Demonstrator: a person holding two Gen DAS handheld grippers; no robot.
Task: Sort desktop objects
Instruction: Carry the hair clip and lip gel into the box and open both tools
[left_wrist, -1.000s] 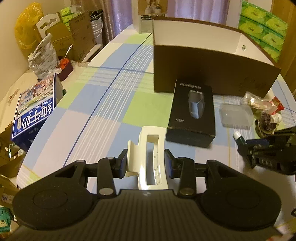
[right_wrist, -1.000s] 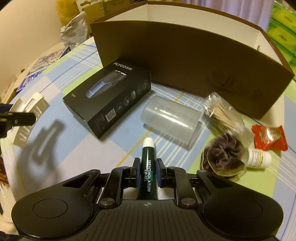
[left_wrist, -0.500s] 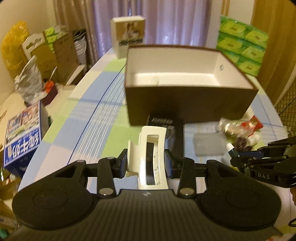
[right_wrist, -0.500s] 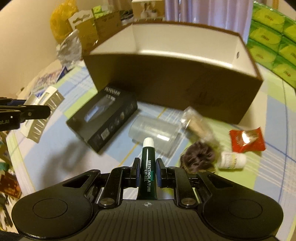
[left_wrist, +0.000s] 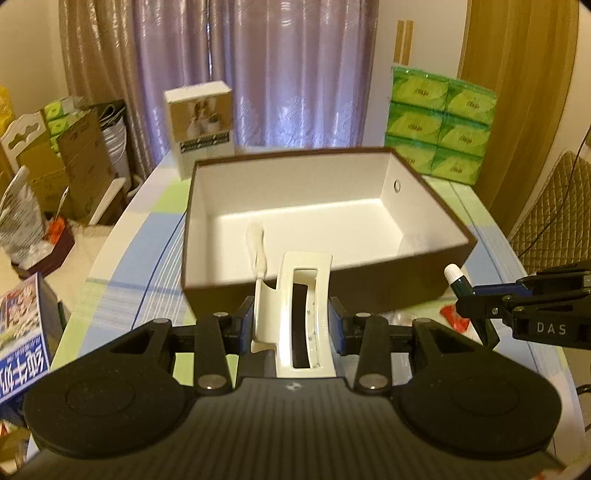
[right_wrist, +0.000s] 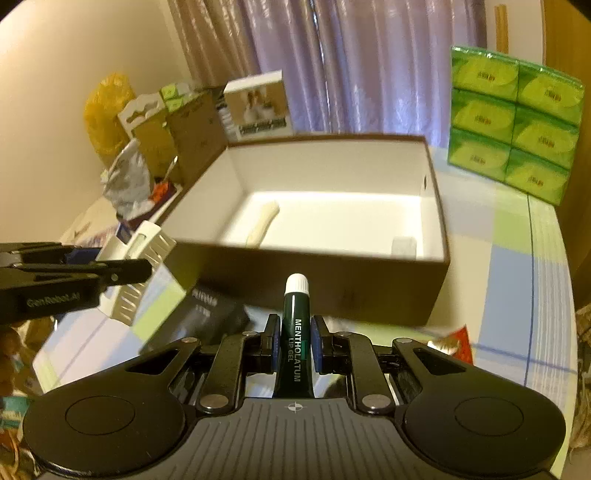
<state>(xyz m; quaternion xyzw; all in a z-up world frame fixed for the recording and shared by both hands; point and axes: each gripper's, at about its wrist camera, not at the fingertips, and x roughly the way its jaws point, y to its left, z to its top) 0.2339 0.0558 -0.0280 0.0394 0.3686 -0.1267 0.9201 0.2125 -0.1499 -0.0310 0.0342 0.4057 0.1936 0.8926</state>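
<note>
My left gripper (left_wrist: 291, 323) is shut on a cream hair claw clip (left_wrist: 306, 295), held above the near wall of a brown cardboard box (left_wrist: 369, 291) with a white inside. My right gripper (right_wrist: 293, 341) is shut on a dark green Mentholatum lip gel tube (right_wrist: 294, 325) with a white cap, just in front of the same box (right_wrist: 332, 280). A cream stick-like item (right_wrist: 263, 223) lies on the box floor, and a small pale piece (right_wrist: 403, 245) sits in its near right corner. The right gripper (left_wrist: 480, 295) shows at the right edge of the left wrist view.
A black shaver box (right_wrist: 199, 317) and a red snack packet (right_wrist: 456, 341) lie on the checked tablecloth before the box. Green tissue packs (left_wrist: 439, 125) and a small carton (left_wrist: 201, 127) stand behind it. Cardboard cartons and bags (left_wrist: 55, 155) crowd the floor at left.
Both grippers have risen and tilted up with their loads, from low over the table to above the box's near wall, so the box's inside now shows.
</note>
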